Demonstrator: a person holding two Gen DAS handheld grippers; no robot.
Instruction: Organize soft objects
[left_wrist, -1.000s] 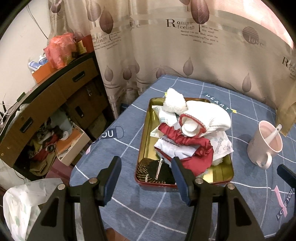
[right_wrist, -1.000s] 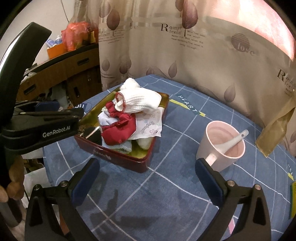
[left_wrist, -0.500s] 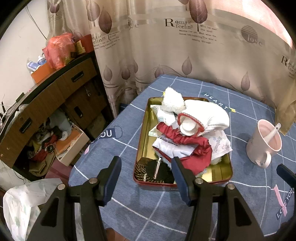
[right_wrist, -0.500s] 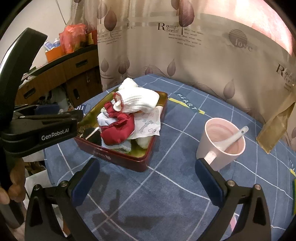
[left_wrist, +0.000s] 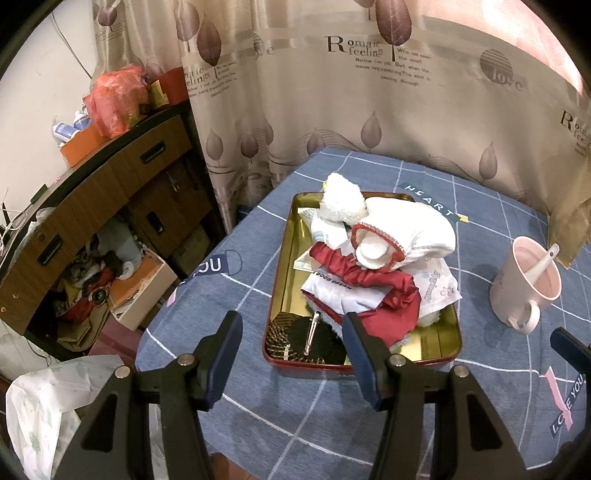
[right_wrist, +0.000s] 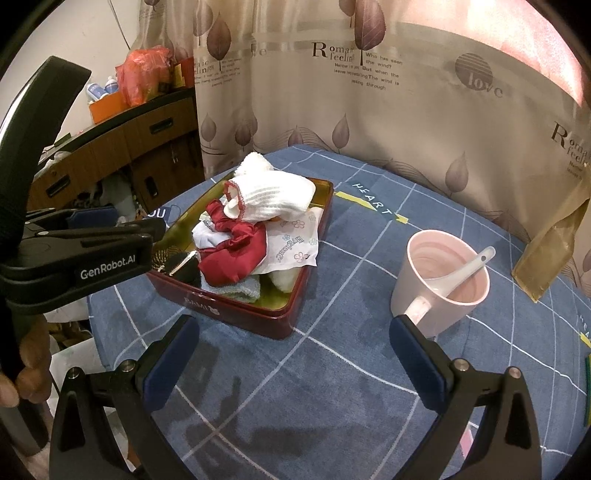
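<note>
Scene: a heap of soft goods fills a red tin tray (left_wrist: 364, 363) on a blue checked tablecloth (right_wrist: 332, 387), both handheld claws hovering short of it.
Left gripper (left_wrist: 291, 354): released, jaws spread, nothing between them; the tray's near rim sits just ahead of its tips.
Right gripper (right_wrist: 295, 363): released, jaws wide, over bare cloth; the tray lies ahead and to its left, a pink mug (right_wrist: 439, 284) with a white spoon (right_wrist: 465, 267) just ahead of its right finger.
Pile: a white knitted sock with red trim (left_wrist: 406, 236) rides on top, a fluffy white piece (left_wrist: 341, 201) beyond it, a red satin cloth (left_wrist: 384, 302) and a printed white cloth (right_wrist: 293, 243) beneath, a dark mesh item with a metal clip (left_wrist: 312, 332) nearest the left claw.
Stage: the heap is in the tray yet tumbled; it fits either sorting out or gathering in.
Judged handling: take one piece at a time by a free top edge, pinching cloth only.
Risk: layers overlap, so a deep bite may drag neighbours; the mug stands close to the right claw's sweep.
</note>
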